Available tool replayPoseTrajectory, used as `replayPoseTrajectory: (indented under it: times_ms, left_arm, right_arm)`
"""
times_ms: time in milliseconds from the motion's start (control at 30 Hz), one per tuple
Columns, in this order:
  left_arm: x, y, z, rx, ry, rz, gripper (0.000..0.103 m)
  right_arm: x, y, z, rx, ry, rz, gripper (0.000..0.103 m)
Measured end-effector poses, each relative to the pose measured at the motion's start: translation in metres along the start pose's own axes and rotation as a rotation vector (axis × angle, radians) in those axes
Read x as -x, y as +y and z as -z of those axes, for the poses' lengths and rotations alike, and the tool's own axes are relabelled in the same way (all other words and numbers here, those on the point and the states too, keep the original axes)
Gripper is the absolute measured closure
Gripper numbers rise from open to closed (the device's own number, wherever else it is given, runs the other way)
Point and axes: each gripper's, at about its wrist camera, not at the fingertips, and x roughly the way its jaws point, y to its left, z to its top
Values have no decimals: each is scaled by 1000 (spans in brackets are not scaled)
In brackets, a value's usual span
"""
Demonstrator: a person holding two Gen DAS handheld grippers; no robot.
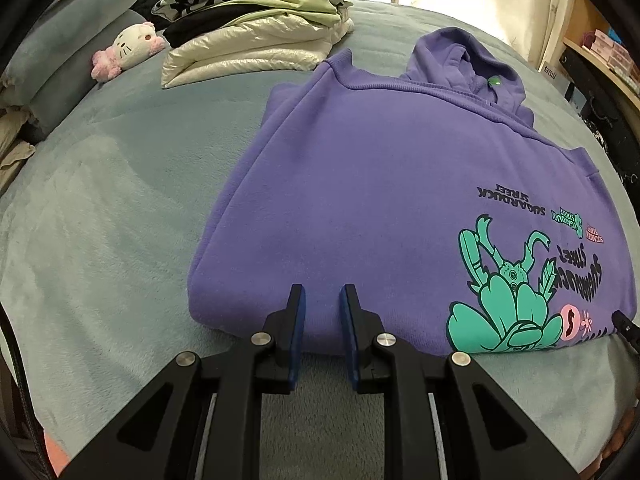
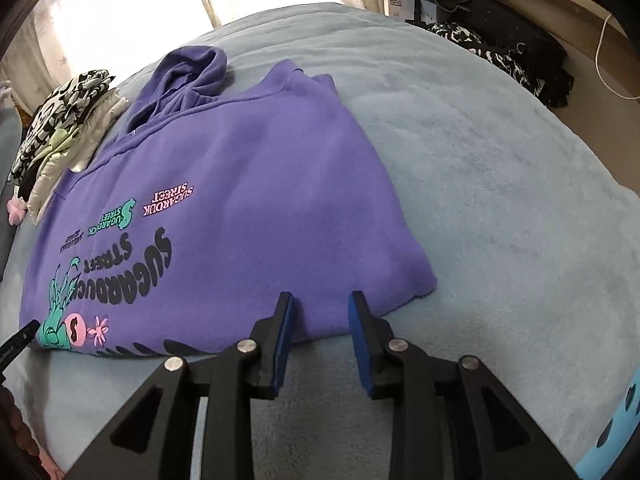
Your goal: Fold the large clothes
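- While the purple fleece hoodie [image 1: 360, 184] lies face-up on the pale grey-blue plush bedspread [image 1: 100, 208], sleeves already tucked under and hood [image 1: 468, 64] at the far end, I hover both tools over its near hem.
- On my left gripper [image 1: 322, 294] the blue-padded jaws stand a narrow gap apart, tips over the near-left hem; I see no fabric pinched, so I hold nothing.
- On my right gripper [image 2: 322, 300] the jaws stand a little wider, over the near-right hem, also empty.
- To do this step well, I judge I should slide each lower pad beneath every layer at the hem, take both corners evenly, then lift and carry them together toward the hood so the fold lands square.
- Uneven bites would skew the crease; catching the bedspread would drag it along.
- Printed writing, upside down from my side: big black "SUGARDUCK STREET" [image 2: 128, 268], small pink "SUGARDUK STREET" [image 2: 168, 202], a green "SUGARDUCK STREET" logo [image 2: 116, 218], beside a teal cartoon figure [image 1: 504, 300]; a further tiny mark is unreadable.
- Farther off sits a stack of folded clothes [image 1: 256, 28], cream puffy coat lowest, black-and-white print on top.
- Beside it lies a white cat plush toy [image 1: 128, 50].
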Motion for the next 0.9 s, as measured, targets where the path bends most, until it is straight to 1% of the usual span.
replayPoseTrajectory:
  times_ms: [200, 267, 333, 367, 400, 433, 467, 500, 567, 667, 733, 767, 900]
  left_arm:
    - [2, -2, 0, -12, 9, -12, 86]
    - [4, -5, 0, -23, 11, -17, 83]
    - [6, -7, 0, -30, 10, -17, 77]
    - [9, -9, -1, -33, 9, -10, 69]
    - [11, -11, -1, -34, 5, -5, 60]
    - [14, -12, -1, -37, -2, -1, 55]
    - [17, -14, -1, -41, -10, 1, 48]
    - [20, -17, -2, -51, -23, 2, 45]
    - [25, -23, -5, -73, -40, 5, 45]
    - [31, -30, -12, -102, -60, 14, 45]
    - [35, -35, -17, -118, -69, 18, 44]
    - [36, -37, -21, -128, -74, 17, 44]
    - [38, -42, -42, -149, -94, 16, 40]
  right_arm:
    - [0, 5, 1, 20, 6, 22, 72]
    - [-1, 4, 1, 8, 12, 6, 67]
    - [-2, 4, 1, 1, 15, -14, 62]
    - [-2, 6, 1, 8, 16, -17, 59]
    - [-3, 8, 1, 18, 15, -12, 57]
    - [-3, 11, 2, 30, 14, -3, 55]
    - [-4, 15, 2, 48, 15, 18, 55]
    - [-4, 17, 2, 55, 16, 32, 55]
    - [-5, 21, 1, 61, 27, 50, 54]
    - [-5, 20, -4, 51, 60, 49, 54]
    - [-3, 21, -12, 46, 98, 43, 54]
    - [-2, 21, -14, 42, 105, 37, 54]
    - [4, 26, -30, 19, 113, -40, 54]
